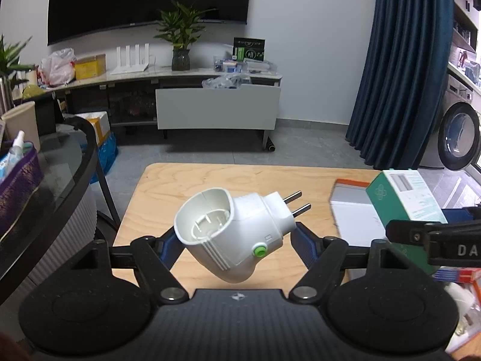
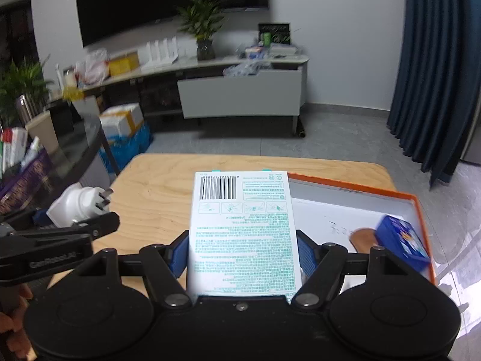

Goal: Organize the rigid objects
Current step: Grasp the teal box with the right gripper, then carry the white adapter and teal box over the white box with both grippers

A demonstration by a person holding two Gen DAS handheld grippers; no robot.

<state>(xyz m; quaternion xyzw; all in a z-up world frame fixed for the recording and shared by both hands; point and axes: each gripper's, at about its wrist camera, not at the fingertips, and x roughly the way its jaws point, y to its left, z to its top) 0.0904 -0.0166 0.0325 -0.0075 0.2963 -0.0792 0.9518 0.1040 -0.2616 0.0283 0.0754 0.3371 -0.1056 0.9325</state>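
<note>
The left gripper (image 1: pixel 237 237) clamps the white plug adapter (image 1: pixel 231 231), prongs at two o'clock: light, stiff, slippery plastic. The right gripper (image 2: pixel 242 252) clamps the light, crushable carton (image 2: pixel 242 228) by its side edges.

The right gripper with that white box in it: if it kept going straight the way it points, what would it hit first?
Probably the orange-rimmed tray on the wooden table: the right gripper tilts downward and its white box overhangs the tray's left edge. Depth is unclear.

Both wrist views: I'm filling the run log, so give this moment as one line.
left gripper: holds white plug adapter | right gripper: holds green-printed box | orange-rimmed tray: blue box inside
</note>
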